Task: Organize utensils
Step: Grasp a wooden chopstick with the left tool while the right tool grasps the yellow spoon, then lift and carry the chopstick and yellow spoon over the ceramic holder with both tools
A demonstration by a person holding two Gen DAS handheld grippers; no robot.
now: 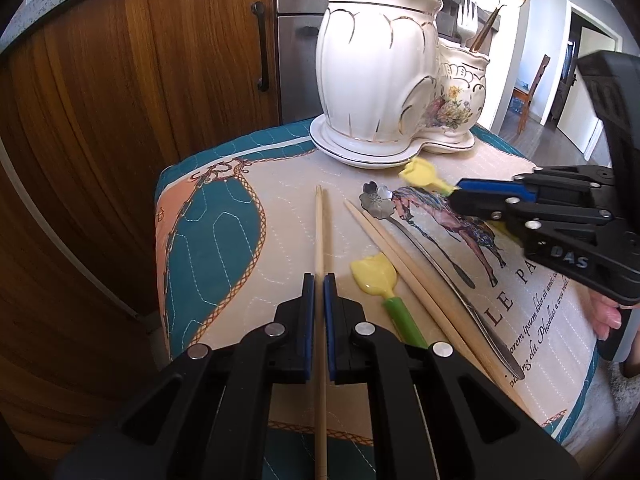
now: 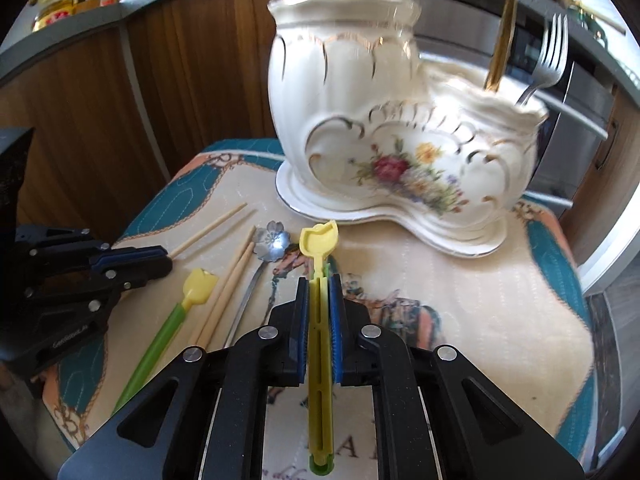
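The left gripper [image 1: 319, 280] pinches a pale wooden chopstick [image 1: 319, 232] lying on the quilted worktop cover [image 2: 500, 304]. The right gripper [image 2: 319, 280] clamps a yellow tulip-shaped plastic spoon [image 2: 319, 240], near the white ceramic utensil holder [image 2: 360, 120] at the far side.

wood cabinets [image 1: 120, 120] flank a steel appliance [image 1: 296, 40], perhaps a dishwasher; a daylit doorway [image 1: 580, 80] beyond.

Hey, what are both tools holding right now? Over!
Left tool shut on chopsticks. Right tool shut on yellow spoon. Holder ahead, path clear.
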